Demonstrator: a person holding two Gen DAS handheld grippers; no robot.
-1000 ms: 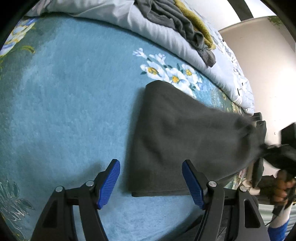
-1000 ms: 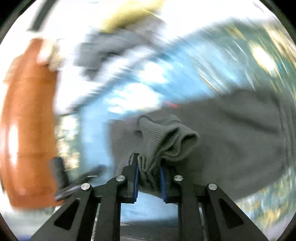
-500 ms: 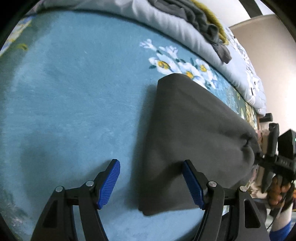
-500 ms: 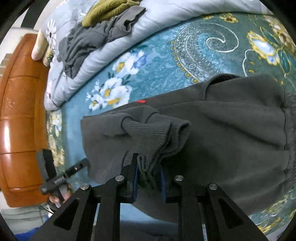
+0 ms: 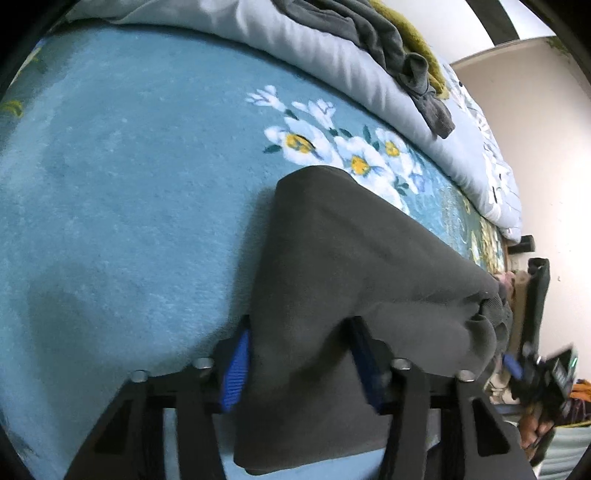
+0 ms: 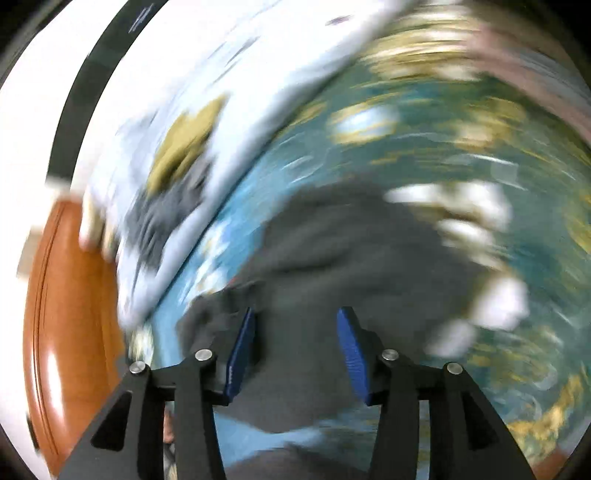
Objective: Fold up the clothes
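Garment: dark grey sweatshirt (image 5: 343, 266) lies on the teal floral blanket (image 5: 122, 192) covering the bed, partly folded, one edge raised off the blanket toward the near side.
Left gripper: left gripper (image 5: 301, 362) sits low over the near edge of the sweatshirt, its blue pads (image 5: 234, 373) spread on either side of a hump of the cloth; the fabric fills the gap between them, and I cannot tell whether they are pinching it.
Right gripper: right gripper (image 6: 295, 354) hangs above the grey cloth with its blue-padded fingers (image 6: 351, 354) apart and nothing caught between them; this view is heavily smeared by motion.
Right gripper, seen from the left camera: at the far right edge, beside the bunched ribbed cuff (image 5: 495, 306) of the sweatshirt, held in a person's hand (image 5: 537, 432).
Bedding: pale grey duvet (image 5: 332, 62) runs along the far side of the blanket.
Other clothes: crumpled grey garment (image 5: 391, 40) and an olive one (image 5: 413, 33) lie piled on the duvet, well apart from the sweatshirt.
Furniture: orange-brown wooden headboard (image 6: 62, 317) shows at the left of the right-hand camera's view.
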